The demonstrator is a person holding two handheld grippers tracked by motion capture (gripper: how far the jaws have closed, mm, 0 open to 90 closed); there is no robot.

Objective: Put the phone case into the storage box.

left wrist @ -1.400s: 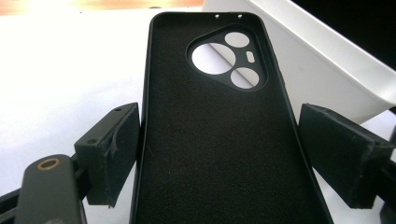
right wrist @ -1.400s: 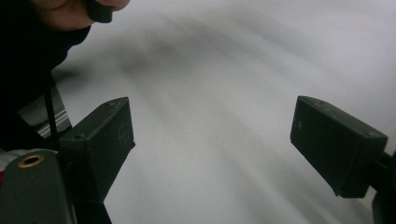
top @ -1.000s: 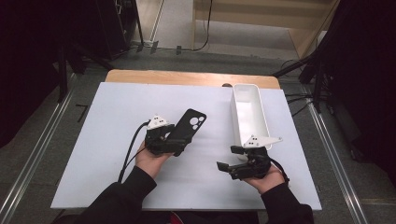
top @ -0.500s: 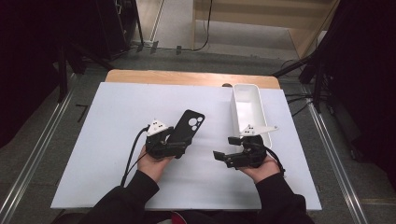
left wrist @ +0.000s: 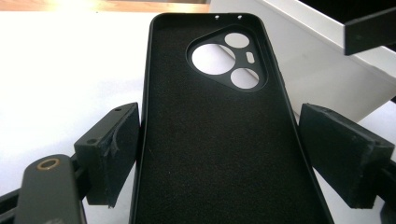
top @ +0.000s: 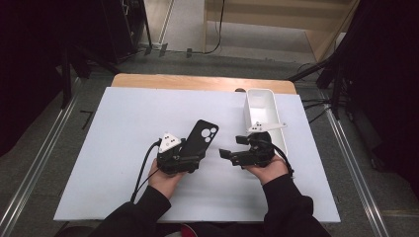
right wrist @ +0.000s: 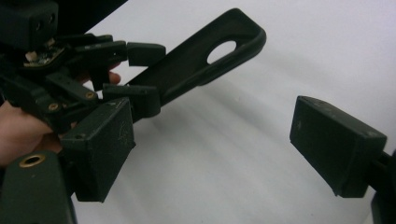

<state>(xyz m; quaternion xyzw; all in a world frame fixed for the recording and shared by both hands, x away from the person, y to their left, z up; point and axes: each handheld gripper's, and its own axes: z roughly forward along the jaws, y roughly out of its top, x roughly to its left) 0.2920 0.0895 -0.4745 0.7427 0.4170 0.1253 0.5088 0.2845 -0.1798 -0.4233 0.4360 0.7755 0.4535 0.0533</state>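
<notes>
A black phone case (top: 201, 138) with a camera cut-out is held off the white table, tilted up and away from me. My left gripper (top: 193, 159) is shut on its lower end; in the left gripper view both pads press the long edges of the case (left wrist: 219, 140), whose inner side faces the camera. My right gripper (top: 225, 154) is open just right of the case and points left at it. In the right gripper view nothing lies between the open jaws of the right gripper (right wrist: 219, 144). Beyond them are the case (right wrist: 196, 60) and the left gripper (right wrist: 140, 70).
A white oblong bin (top: 264, 106) stands at the table's right, just beyond my right hand, and its wall (left wrist: 317, 60) is behind the case in the left gripper view. The white tabletop (top: 123, 123) lies on a wooden table; metal rails run along both sides.
My right gripper has moved forward and left, closer to the case. The left gripper has kept hold of the case and shifted only slightly.
</notes>
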